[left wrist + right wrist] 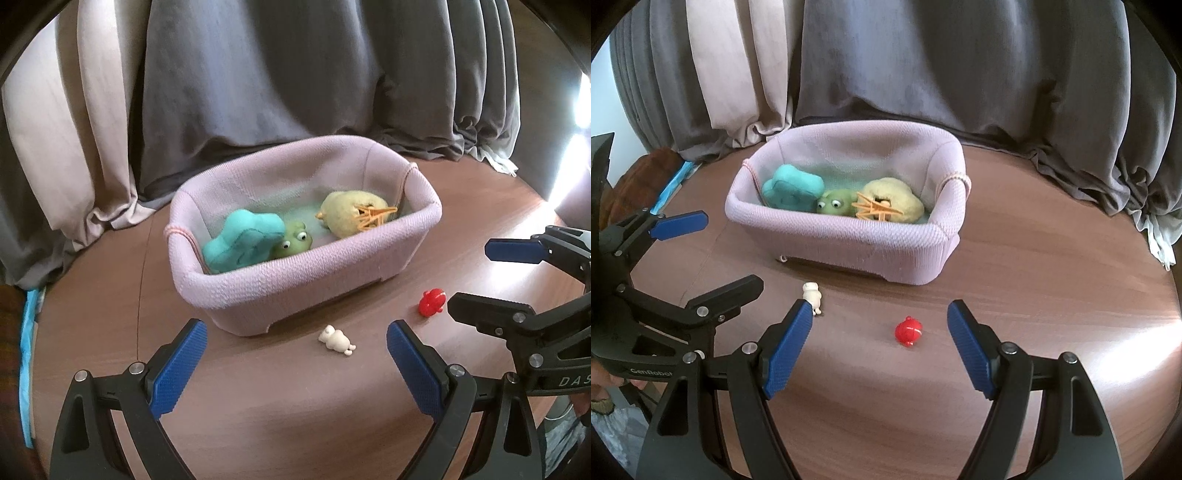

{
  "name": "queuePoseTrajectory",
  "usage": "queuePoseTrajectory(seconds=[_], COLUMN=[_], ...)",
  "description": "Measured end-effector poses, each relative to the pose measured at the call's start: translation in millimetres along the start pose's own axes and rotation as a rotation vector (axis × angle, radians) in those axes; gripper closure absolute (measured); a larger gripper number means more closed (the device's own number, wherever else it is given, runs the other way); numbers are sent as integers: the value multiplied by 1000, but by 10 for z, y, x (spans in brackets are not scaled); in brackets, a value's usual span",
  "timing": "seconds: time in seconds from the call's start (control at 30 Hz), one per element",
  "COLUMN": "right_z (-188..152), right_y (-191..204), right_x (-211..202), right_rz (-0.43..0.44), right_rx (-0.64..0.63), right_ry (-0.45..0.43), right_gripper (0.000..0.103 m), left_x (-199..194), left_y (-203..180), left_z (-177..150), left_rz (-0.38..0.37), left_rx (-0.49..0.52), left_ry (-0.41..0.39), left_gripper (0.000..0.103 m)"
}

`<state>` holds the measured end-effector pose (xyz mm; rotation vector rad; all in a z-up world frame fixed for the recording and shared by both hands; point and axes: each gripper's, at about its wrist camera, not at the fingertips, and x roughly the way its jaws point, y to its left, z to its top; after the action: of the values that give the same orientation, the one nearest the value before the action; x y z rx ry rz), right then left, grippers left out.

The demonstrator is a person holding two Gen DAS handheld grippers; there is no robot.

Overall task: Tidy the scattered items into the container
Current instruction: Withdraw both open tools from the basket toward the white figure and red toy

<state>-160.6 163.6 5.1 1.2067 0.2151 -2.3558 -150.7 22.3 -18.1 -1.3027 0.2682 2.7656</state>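
Left gripper (295, 365) and right gripper (879, 347): black triangular-cutout finger arms, blue ribbed pads (786, 354) on the jaws' inner faces, silver pivot screws behind the pads, white lettering on the bodies

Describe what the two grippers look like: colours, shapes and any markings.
Both the left gripper and the right gripper have black, angular frames with silver round bolts. Their fingers carry flat, blue, ribbed pads. White lettering marks the frames, "GenRobot" on the left one, only partly readable on the right.
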Motion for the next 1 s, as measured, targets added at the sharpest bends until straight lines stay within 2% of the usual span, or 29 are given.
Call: queuePoseTrajectory(seconds=[0.47,1.0], right_z=[-227,-299], right_y=[-87,-142], right_x=[225,461], right_rz=[4,9], right_rx=[28,36], right_ry=[53,99], right_gripper=[30,30], left_x=[310,605], left_y=[-79,-122], left_z=[-178,-261], left_rz=[-27,-25], left_rx=[-17,-31], left_ry=[52,93], left_gripper=[7,7])
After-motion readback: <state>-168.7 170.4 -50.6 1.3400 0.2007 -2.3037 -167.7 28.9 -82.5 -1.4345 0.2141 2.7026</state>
